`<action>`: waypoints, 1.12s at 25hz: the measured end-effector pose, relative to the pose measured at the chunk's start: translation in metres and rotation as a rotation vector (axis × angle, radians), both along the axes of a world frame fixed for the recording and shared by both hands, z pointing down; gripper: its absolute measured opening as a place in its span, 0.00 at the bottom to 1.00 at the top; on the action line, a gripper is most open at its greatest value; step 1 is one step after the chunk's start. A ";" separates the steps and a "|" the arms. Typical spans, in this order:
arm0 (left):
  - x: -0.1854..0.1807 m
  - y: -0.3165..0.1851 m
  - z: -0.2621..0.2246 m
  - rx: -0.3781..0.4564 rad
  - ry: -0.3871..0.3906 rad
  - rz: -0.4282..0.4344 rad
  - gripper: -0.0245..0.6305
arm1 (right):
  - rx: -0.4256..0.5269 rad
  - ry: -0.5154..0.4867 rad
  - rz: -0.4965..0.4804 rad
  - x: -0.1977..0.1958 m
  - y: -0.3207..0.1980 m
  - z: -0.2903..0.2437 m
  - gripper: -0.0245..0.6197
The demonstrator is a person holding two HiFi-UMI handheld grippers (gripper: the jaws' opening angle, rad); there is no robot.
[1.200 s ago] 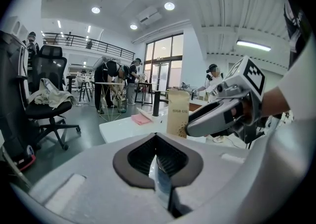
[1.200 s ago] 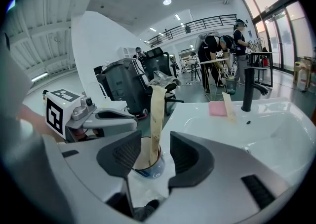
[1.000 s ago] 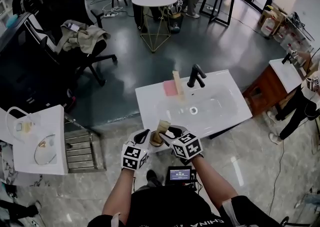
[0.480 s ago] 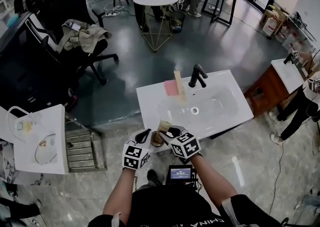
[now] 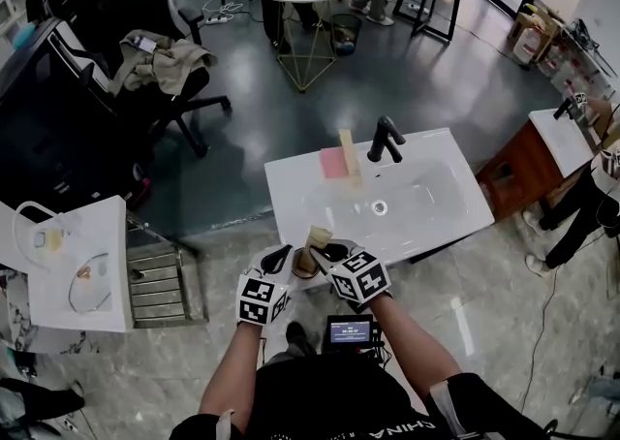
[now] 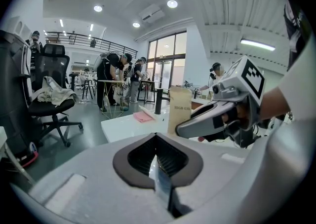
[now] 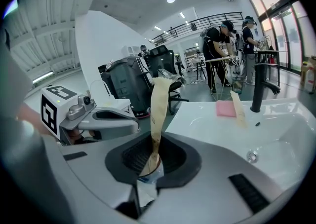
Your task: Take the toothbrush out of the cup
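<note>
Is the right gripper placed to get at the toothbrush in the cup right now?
Likely yes: the right gripper is closing, the wrapped toothbrush between its jaws, nothing blocking; the left gripper grips the cup.

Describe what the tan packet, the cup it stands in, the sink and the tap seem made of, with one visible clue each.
The packet: matt tan paper or thin card, going by its dull surface and dark print.
The cup: seems clear plastic or glass; little of it shows.
The sink: glossy white, probably ceramic; it mirrors light softly.
The tap: matt black, likely coated metal; uncertain.
</note>
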State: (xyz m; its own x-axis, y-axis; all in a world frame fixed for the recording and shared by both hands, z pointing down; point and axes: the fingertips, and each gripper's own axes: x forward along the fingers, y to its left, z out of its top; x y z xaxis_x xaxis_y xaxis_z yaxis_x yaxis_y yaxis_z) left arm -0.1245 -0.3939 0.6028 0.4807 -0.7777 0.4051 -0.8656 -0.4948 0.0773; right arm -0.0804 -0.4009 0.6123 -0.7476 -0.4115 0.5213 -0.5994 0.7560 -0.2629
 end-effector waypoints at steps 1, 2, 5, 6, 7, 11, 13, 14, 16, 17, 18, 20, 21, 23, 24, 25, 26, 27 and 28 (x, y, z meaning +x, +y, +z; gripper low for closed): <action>0.000 0.000 0.000 0.000 -0.001 -0.001 0.05 | 0.000 -0.001 -0.003 0.000 0.000 -0.001 0.11; 0.000 0.000 -0.001 0.001 -0.001 -0.001 0.05 | 0.001 -0.002 -0.006 0.000 0.000 -0.003 0.10; -0.001 -0.002 -0.004 0.008 -0.003 -0.003 0.05 | 0.006 -0.011 -0.014 0.001 -0.002 -0.010 0.10; 0.000 -0.003 -0.005 0.011 -0.003 -0.002 0.05 | 0.007 -0.017 -0.015 0.002 -0.002 -0.014 0.10; 0.000 -0.003 -0.007 0.015 -0.004 -0.002 0.05 | 0.007 -0.024 -0.017 0.003 -0.003 -0.018 0.10; 0.000 -0.005 -0.013 0.022 -0.009 0.003 0.05 | 0.011 -0.063 -0.022 0.006 -0.006 -0.037 0.10; 0.001 -0.007 -0.015 0.027 -0.010 0.007 0.05 | 0.010 -0.090 -0.022 0.010 -0.009 -0.048 0.10; 0.002 -0.008 -0.017 0.031 -0.010 0.010 0.05 | 0.010 -0.105 -0.022 0.012 -0.011 -0.054 0.10; 0.004 -0.011 -0.020 0.040 -0.012 0.014 0.05 | 0.012 -0.138 -0.024 0.016 -0.013 -0.067 0.10; 0.005 -0.013 -0.021 0.044 -0.014 0.015 0.05 | 0.013 -0.160 -0.023 0.019 -0.015 -0.075 0.10; 0.006 -0.014 -0.022 0.047 -0.015 0.017 0.05 | 0.014 -0.185 -0.019 0.022 -0.017 -0.083 0.10; 0.007 -0.017 -0.025 0.053 -0.017 0.020 0.05 | 0.023 -0.237 0.002 0.030 -0.023 -0.101 0.10; 0.007 -0.017 -0.026 0.055 -0.017 0.022 0.05 | 0.035 -0.255 0.021 0.035 -0.028 -0.109 0.10; 0.009 -0.018 -0.027 0.056 -0.017 0.027 0.05 | 0.077 -0.262 0.070 0.047 -0.037 -0.122 0.10; 0.009 -0.018 -0.027 0.056 -0.017 0.029 0.05 | 0.105 -0.248 0.098 0.053 -0.042 -0.124 0.10; 0.010 -0.018 -0.027 0.055 -0.016 0.030 0.05 | 0.134 -0.222 0.126 0.060 -0.046 -0.124 0.10; 0.010 -0.018 -0.027 0.055 -0.015 0.032 0.05 | 0.161 -0.189 0.153 0.065 -0.049 -0.122 0.10; 0.011 -0.018 -0.027 0.054 -0.014 0.033 0.05 | 0.183 -0.150 0.179 0.071 -0.052 -0.117 0.10; 0.012 -0.018 -0.026 0.053 -0.014 0.035 0.05 | 0.198 -0.110 0.204 0.076 -0.054 -0.109 0.10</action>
State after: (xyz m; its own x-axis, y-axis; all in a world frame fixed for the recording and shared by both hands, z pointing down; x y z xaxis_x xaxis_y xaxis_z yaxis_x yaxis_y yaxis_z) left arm -0.1126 -0.4115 0.5764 0.5023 -0.7812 0.3708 -0.8487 -0.5275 0.0384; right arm -0.0048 -0.4547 0.5029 -0.6869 -0.6444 0.3361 -0.7200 0.6662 -0.1942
